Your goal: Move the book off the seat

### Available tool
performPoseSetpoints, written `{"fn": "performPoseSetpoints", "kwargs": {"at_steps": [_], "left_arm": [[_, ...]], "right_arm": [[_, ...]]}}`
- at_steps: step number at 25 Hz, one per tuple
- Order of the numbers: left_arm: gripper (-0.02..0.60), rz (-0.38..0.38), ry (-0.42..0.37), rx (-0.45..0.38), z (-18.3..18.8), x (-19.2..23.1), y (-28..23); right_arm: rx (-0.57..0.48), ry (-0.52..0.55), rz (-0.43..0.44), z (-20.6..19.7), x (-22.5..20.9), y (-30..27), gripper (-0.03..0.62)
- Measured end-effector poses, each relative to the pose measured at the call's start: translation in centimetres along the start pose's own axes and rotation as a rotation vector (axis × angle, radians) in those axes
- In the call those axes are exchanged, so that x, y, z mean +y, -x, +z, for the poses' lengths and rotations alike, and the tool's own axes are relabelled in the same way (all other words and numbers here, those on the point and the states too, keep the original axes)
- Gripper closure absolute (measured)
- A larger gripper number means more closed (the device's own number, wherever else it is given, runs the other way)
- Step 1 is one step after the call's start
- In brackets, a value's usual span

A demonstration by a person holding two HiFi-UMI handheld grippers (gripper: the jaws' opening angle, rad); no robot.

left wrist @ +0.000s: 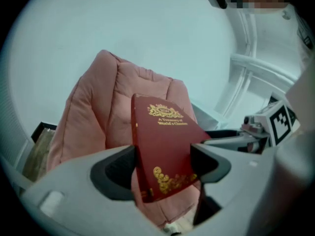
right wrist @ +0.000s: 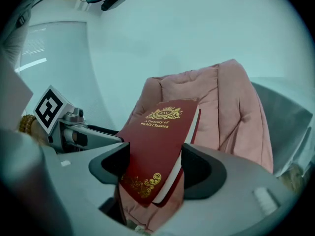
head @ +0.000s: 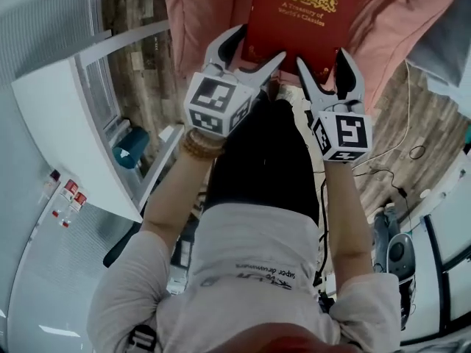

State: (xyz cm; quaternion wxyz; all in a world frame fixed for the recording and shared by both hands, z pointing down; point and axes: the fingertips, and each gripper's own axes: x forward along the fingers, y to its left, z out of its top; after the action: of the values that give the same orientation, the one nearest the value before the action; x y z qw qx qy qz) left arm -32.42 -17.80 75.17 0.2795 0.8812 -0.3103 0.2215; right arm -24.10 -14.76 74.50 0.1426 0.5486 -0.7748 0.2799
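A dark red hardback book with gold print is lifted clear of the pink padded seat. My left gripper is shut on its near left corner and my right gripper on its near right corner. In the left gripper view the book stands tilted between the two dark pads, with the pink cushion behind and below it. In the right gripper view the book is likewise clamped between the pads, its page edge facing right, in front of the cushion.
A white desk stands at the left with a teal object beside it. Cables lie on the wooden floor at the right. A grey chair shell shows behind the cushion. The person's black trousers are right below the grippers.
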Motion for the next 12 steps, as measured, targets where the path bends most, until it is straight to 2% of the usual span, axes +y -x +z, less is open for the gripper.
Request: {"fn": "performPoseSetpoints", "kwargs": {"at_steps": [12], "left_arm": [[0.232, 0.043, -0.025, -0.143, 14.2, -6.4, 12.1]], "right_arm": [[-0.132, 0.093, 0.037, 15.7, 6.4, 10.0, 0.261]]}}
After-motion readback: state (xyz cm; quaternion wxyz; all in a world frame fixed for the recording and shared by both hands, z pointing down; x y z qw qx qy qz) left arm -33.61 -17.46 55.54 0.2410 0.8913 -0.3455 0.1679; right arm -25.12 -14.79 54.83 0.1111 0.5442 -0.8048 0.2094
